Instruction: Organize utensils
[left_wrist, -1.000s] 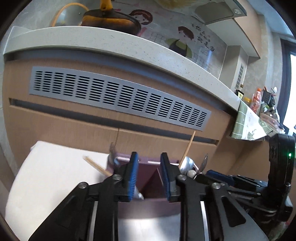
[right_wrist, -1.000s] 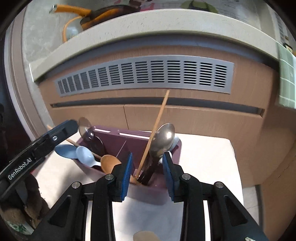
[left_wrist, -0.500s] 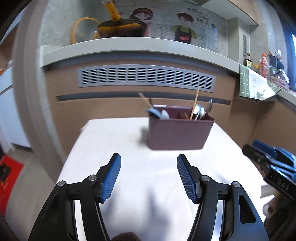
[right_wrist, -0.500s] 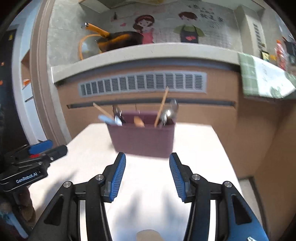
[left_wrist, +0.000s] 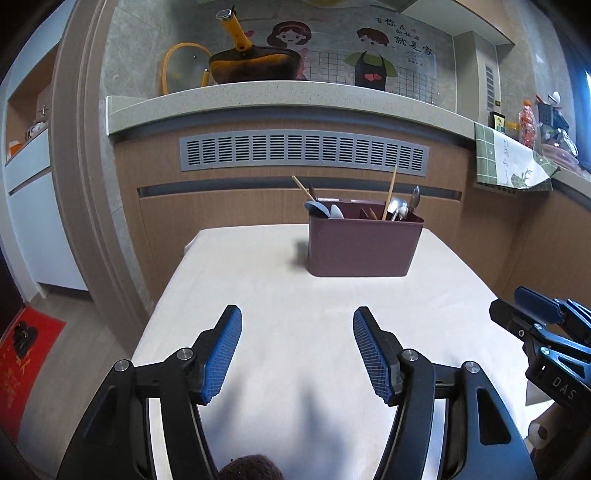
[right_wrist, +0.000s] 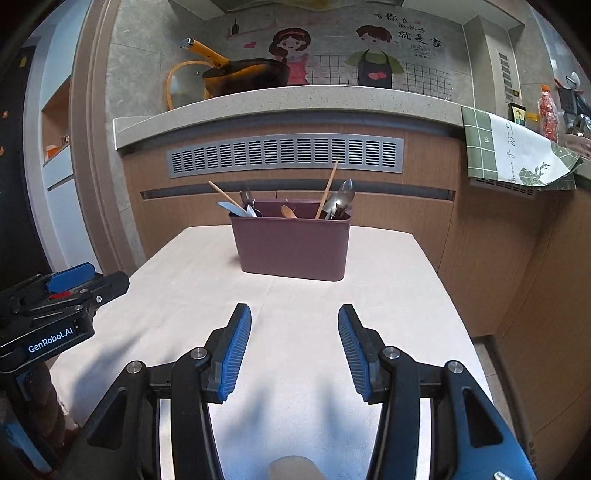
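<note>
A maroon utensil holder (left_wrist: 364, 245) stands at the far side of the white table (left_wrist: 295, 295); it also shows in the right wrist view (right_wrist: 291, 245). Spoons, a wooden chopstick (right_wrist: 327, 190) and other utensils stand upright in its compartments. My left gripper (left_wrist: 297, 345) is open and empty, well back from the holder over the near table. My right gripper (right_wrist: 294, 341) is open and empty, also back over the table. Each gripper shows at the edge of the other's view.
A wooden cabinet front with a grey vent grille (left_wrist: 303, 153) rises behind the table under a stone counter (left_wrist: 280, 98). A pan and lid (left_wrist: 251, 66) sit on the counter. A green cloth (right_wrist: 517, 151) hangs at right. The table edges drop off left and right.
Both grippers have pulled back from the holder toward the near side of the table and opened wider. The utensils stay in the holder.
</note>
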